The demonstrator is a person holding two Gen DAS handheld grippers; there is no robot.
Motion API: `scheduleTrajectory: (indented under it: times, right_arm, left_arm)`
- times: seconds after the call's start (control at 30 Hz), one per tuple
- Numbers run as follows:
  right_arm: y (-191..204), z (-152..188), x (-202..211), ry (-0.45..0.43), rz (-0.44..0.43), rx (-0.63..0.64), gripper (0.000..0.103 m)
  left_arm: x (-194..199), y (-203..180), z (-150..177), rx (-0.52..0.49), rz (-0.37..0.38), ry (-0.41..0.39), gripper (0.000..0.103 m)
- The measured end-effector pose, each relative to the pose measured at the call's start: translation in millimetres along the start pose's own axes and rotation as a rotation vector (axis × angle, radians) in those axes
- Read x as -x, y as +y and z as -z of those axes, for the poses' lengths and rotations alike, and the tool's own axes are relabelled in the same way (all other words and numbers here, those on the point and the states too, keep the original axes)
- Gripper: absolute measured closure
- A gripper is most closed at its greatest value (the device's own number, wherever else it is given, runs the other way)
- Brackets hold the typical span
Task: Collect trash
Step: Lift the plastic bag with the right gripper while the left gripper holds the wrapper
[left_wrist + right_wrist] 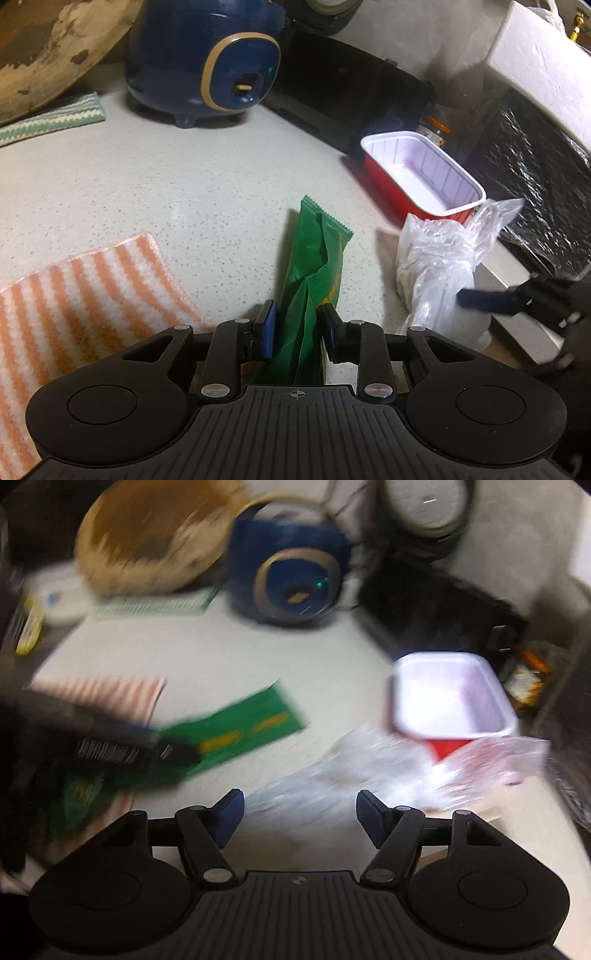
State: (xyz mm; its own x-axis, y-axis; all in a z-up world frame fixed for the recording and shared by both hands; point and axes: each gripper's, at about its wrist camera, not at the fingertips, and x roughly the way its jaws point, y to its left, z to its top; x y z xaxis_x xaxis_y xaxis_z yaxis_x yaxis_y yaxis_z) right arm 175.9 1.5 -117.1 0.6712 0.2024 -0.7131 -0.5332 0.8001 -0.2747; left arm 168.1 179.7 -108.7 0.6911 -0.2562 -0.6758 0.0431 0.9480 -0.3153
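A green snack wrapper (314, 273) lies on the speckled counter, and my left gripper (297, 328) is shut on its near end. The wrapper shows blurred in the right wrist view (240, 734) with the left gripper on it. A crumpled clear plastic bag (436, 266) lies to the right, next to a red tray with a white inside (424, 177). My right gripper (299, 821) is open and empty, just short of the plastic bag (369, 771). It also shows at the right edge of the left wrist view (480, 299), against the bag.
A dark blue rice cooker (207, 59) stands at the back, with a black appliance (354, 96) to its right. An orange striped cloth (74, 295) lies at the left, a green striped cloth (55, 118) further back. A foil-lined recess (535, 177) is at the right.
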Motion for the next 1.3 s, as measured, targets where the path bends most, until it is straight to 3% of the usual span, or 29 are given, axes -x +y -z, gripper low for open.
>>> scheduleTrajectory:
  times: [0.07,0.13,0.2,0.37,0.47,0.57,0.7,0.83,0.97,1.03,1.1,1.13,1.23,1.3]
  right_arm:
    - [11,6,-9,0.01,0.059,0.06,0.036]
    - [9,9,-9,-0.006,0.079,0.072,0.047]
    - [-3,4,-3,-0.014,0.064,0.035,0.086]
    - [-89,-4,26,-0.124,-0.054,-0.333,0.092]
    - [-143,9,25,-0.127,-0.018,-0.503,0.092]
    - [-185,32,7,-0.071,0.018,-0.638,0.092]
    - [-213,59,-11,-0.025,0.034,-0.766,0.09]
    - [-206,61,-7,-0.029,0.06,-0.712,0.087]
    - [-193,48,0,-0.074,0.058,-0.63,0.074]
    - [-183,42,5,-0.094,0.084,-0.59,0.067]
    - [-174,37,9,-0.129,0.133,-0.549,0.043]
    - [-168,35,12,-0.158,0.175,-0.517,0.04]
    - [-161,32,21,-0.206,0.248,-0.445,0.039]
    - [-162,32,31,-0.233,0.166,-0.435,0.039]
  left_arm:
    - [-1,0,0,-0.003,0.0,0.0,0.072]
    - [0,0,0,-0.002,0.001,0.0,0.073]
    - [0,0,0,-0.002,0.001,0.001,0.073]
    - [1,-2,1,-0.006,-0.005,0.003,0.073]
    - [1,-2,2,-0.002,-0.006,0.0,0.073]
    - [1,-2,1,-0.002,-0.005,0.002,0.073]
    - [0,-3,1,-0.007,-0.007,0.005,0.073]
    - [1,-3,1,-0.008,-0.01,0.005,0.073]
    - [0,-4,0,-0.01,-0.015,0.006,0.073]
    - [1,-5,0,-0.011,-0.018,0.008,0.073]
    - [1,-6,0,-0.013,-0.021,0.01,0.073]
    - [2,-6,0,-0.014,-0.021,0.012,0.073]
    - [2,-6,1,-0.014,-0.02,0.012,0.073]
    - [3,-5,1,-0.01,-0.018,0.01,0.073]
